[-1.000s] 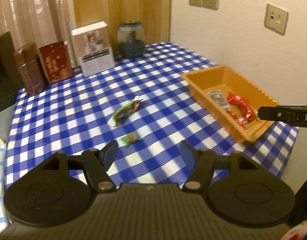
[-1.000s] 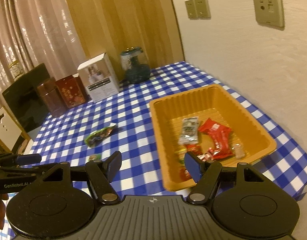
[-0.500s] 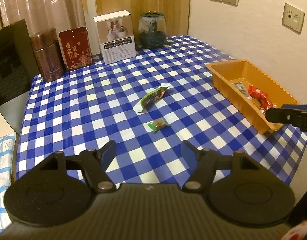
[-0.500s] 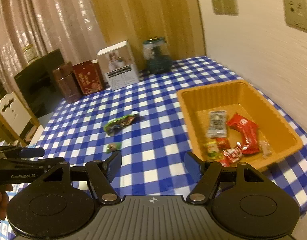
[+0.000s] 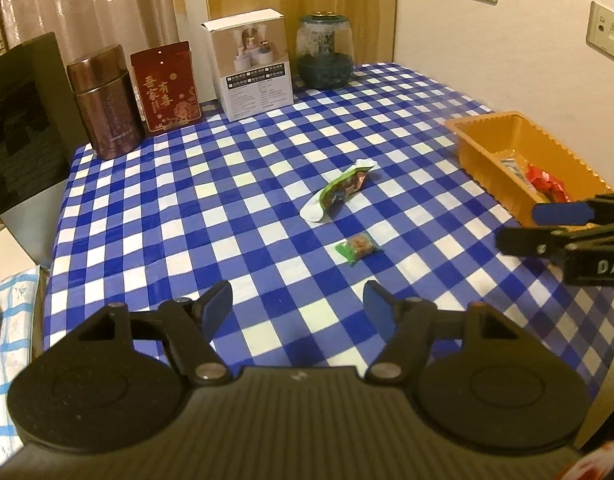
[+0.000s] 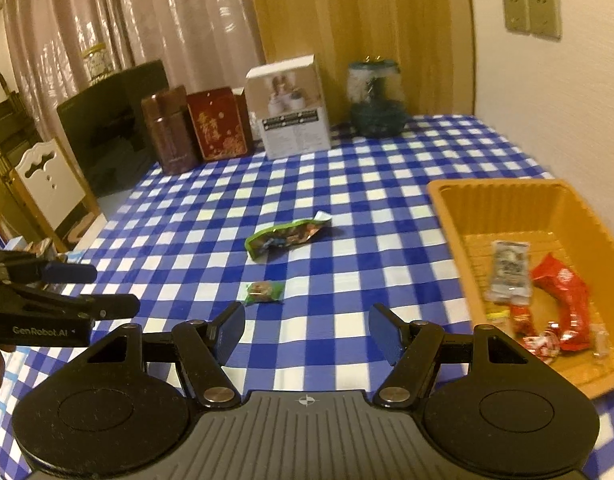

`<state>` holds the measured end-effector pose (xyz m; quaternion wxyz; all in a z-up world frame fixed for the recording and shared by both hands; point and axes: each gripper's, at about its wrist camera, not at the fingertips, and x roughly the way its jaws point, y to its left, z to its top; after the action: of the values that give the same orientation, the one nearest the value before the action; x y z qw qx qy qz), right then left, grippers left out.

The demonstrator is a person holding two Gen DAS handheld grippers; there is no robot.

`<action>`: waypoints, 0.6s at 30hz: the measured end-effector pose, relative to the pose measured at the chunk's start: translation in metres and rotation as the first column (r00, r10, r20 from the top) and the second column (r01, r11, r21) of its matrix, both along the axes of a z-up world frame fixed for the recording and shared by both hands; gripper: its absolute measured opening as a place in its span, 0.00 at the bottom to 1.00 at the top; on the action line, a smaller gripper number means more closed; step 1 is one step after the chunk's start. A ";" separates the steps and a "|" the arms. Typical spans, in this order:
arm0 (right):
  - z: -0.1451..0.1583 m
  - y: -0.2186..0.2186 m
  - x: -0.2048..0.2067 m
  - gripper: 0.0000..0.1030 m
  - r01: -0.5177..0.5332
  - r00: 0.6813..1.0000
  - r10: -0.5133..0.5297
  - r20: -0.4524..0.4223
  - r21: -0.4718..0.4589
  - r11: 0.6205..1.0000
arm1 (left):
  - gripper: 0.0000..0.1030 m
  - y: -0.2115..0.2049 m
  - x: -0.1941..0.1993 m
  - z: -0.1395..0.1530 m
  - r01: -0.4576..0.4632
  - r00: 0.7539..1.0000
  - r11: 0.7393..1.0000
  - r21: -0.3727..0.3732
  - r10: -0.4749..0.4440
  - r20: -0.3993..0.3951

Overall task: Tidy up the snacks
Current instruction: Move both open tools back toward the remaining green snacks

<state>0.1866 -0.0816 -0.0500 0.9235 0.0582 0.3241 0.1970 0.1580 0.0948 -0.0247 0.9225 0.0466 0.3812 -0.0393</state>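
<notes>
The left tool (image 5: 297,307) is open and holds nothing. The right tool (image 6: 305,331) is open too, with nothing between its fingers. A second ago both tools were lower and closer in, the right one right over the orange tray (image 6: 507,196). Now both have pulled back and up, so more of the worktop (image 5: 187,220) shows. It looks like one snack has just been dropped off, and the tools are getting ready for the next one.

Two snacks are left out on the blue checked cloth. The small green candy (image 5: 357,247) lies just ahead of the left tool, a bit to its right side. From the right tool, this candy (image 6: 263,292) is just ahead and a bit to the left. The long green packet (image 5: 339,192) lies further ahead, past the candy. The tray sits off to the right of both tools, with red wrappers (image 6: 563,300) and other snacks already inside
</notes>
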 end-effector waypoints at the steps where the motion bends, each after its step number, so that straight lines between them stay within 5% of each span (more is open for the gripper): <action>1: -0.004 0.003 0.004 0.67 -0.003 1.000 0.003 -0.004 0.000 1.000 | 0.67 0.002 0.003 -0.002 0.003 1.000 1.000 0.002 -0.003 -0.002; 9: -0.030 0.032 0.030 0.66 -0.051 0.999 0.051 0.005 -0.017 0.999 | 0.67 0.015 0.028 -0.019 0.009 1.000 1.000 0.003 -0.009 0.001; 18: -0.056 0.060 0.063 0.53 -0.058 0.998 0.058 0.001 -0.012 0.998 | 0.67 0.027 0.049 -0.036 -0.005 1.000 1.000 0.005 0.005 -0.009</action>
<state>0.2494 -0.0216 -0.1058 0.9179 0.0432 0.3262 0.2219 0.2066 0.1222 -0.0608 0.9207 0.0478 0.3857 -0.0362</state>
